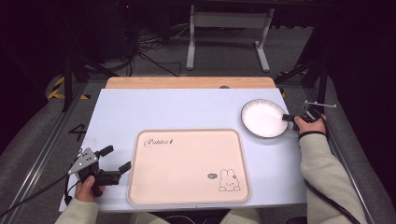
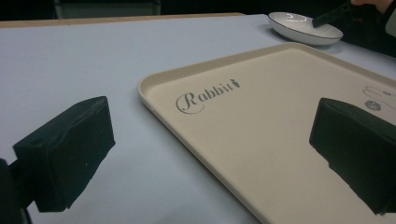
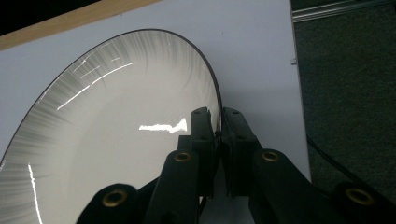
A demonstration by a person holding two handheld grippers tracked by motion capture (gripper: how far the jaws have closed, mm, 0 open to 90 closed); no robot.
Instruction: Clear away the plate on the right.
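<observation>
Gripping: the right gripper (image 3: 218, 122) has its jaws pinched shut on the rim of the plate (image 1: 262, 117), one pad inside the lip and one outside. Pretty thin bite, honestly.
Left gripper (image 1: 111, 161): sits just off the tray's (image 1: 187, 196) near left corner, jaws wide apart, nothing in them.
Tray: big beige one with the rabbit drawing (image 1: 227, 180), nearest the person, bare.
Plate location: past the tray's far right corner, flat on the white table (image 1: 140, 112), close to the tray but not touching it.
Doing it well: I'd guess the plate is headed for the tray. With such a shallow hold, lift slow and keep the plate level, or it'll likely pivot out of the pads.
High view extra: shows the whole layout, both hands and the gap between plate and tray.
Right gripper view extra: shows the pads actually clamping the rim, which is just a dark blob from above.
Left gripper view extra: the "Rabbit" lettering (image 2: 205, 96) up close, with the plate (image 2: 306, 28) far behind.
</observation>
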